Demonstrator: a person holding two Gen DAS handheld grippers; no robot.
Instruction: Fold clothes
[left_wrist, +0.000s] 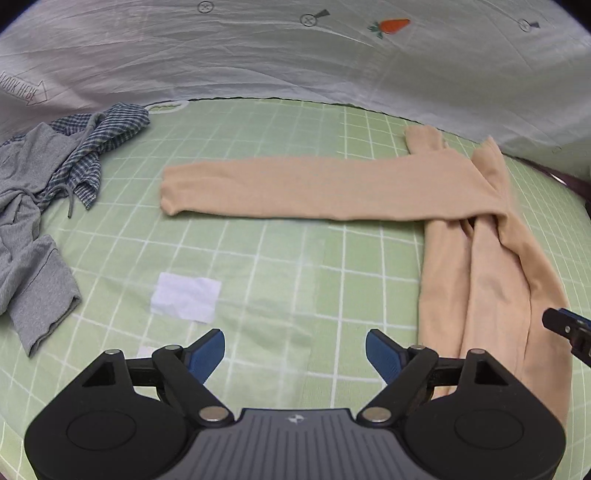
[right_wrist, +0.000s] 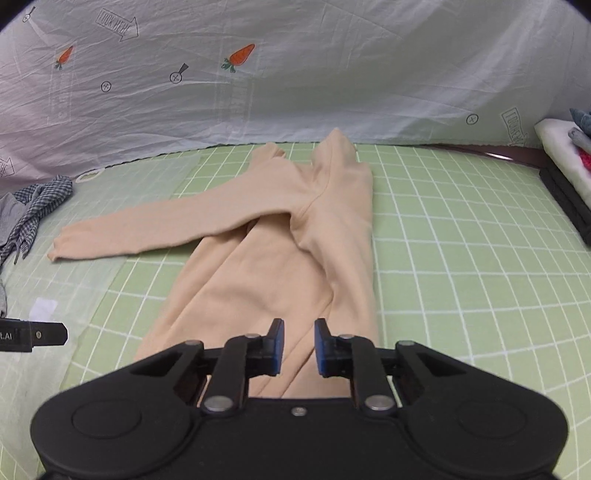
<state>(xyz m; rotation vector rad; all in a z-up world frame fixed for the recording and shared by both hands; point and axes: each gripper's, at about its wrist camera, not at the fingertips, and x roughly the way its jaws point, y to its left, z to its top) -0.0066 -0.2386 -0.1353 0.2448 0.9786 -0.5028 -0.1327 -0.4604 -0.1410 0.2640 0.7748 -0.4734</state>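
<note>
Beige top (right_wrist: 280, 258) half-folded, sleeve (left_wrist: 295, 188) outstretched across green mat (right_wrist: 461, 240)

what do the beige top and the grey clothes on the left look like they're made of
Beige top: soft, matte knit, probably cotton jersey; it drapes in smooth rounded folds, no sheen. Grey garment: heathered knit like sweatshirt fabric, with a drawcord and hemmed cuff. Exact fibre can't be told.

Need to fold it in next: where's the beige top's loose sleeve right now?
The sleeve lies flat on the green grid mat, stretched leftward from the beige top, its cuff pointing toward the grey and checked clothes pile at far left.
</note>
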